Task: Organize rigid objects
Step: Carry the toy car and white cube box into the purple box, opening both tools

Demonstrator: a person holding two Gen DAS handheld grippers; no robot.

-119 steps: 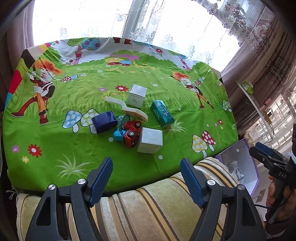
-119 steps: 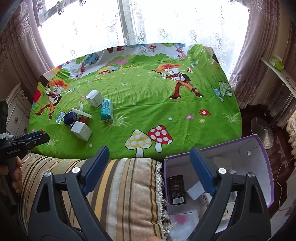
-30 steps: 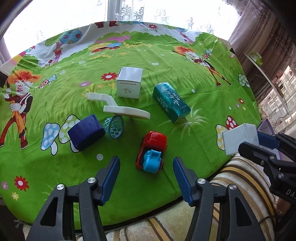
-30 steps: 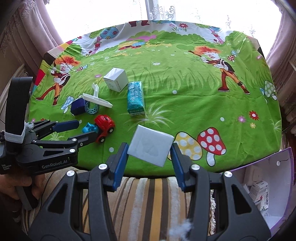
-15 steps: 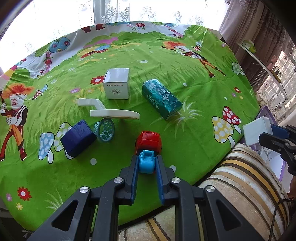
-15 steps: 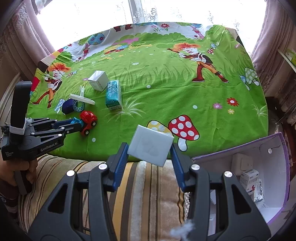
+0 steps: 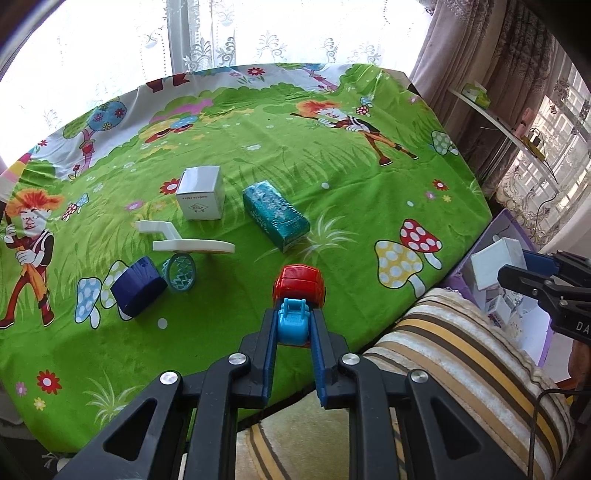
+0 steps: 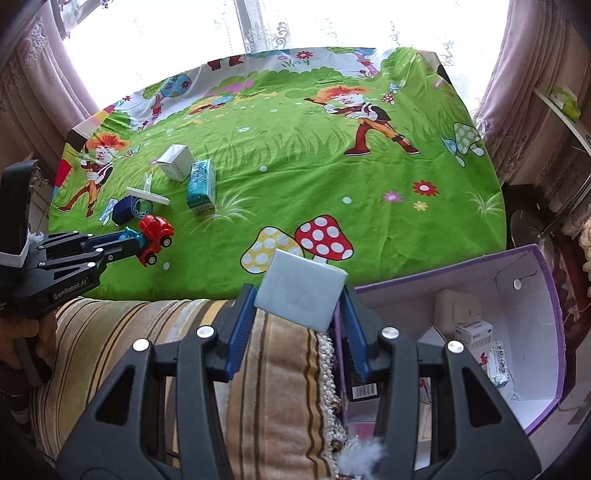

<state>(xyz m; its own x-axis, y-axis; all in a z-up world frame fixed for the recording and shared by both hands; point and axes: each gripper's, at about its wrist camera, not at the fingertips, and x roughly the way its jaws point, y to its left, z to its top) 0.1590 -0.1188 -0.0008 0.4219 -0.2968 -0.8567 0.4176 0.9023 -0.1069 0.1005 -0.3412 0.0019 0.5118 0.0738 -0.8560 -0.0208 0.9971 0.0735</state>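
My left gripper [image 7: 294, 323] is shut on a red and blue toy truck [image 7: 298, 291], held just above the green cartoon cloth [image 7: 332, 177]; the truck also shows in the right wrist view [image 8: 153, 234]. My right gripper [image 8: 299, 295] is shut on a white box [image 8: 301, 291] and holds it over the near edge of an open purple bin [image 8: 517, 302]. On the cloth lie a white cube box [image 7: 201, 197], a teal box [image 7: 275, 216], a white plastic holder [image 7: 184, 240], a teal ring [image 7: 180, 273] and a dark blue block [image 7: 138, 286].
The purple bin holds several small boxes [image 8: 474, 334] and stands to the right of a striped cushion [image 8: 280, 369] along the near side. Curtains [image 7: 480, 55] and a shelf [image 7: 498, 118] lie at the right. A bright window [image 8: 258, 22] is behind the table.
My left gripper has lifted the toy truck and carried it a little rightward. My right gripper has moved right with the white box, from over the cushion to the bin's edge.
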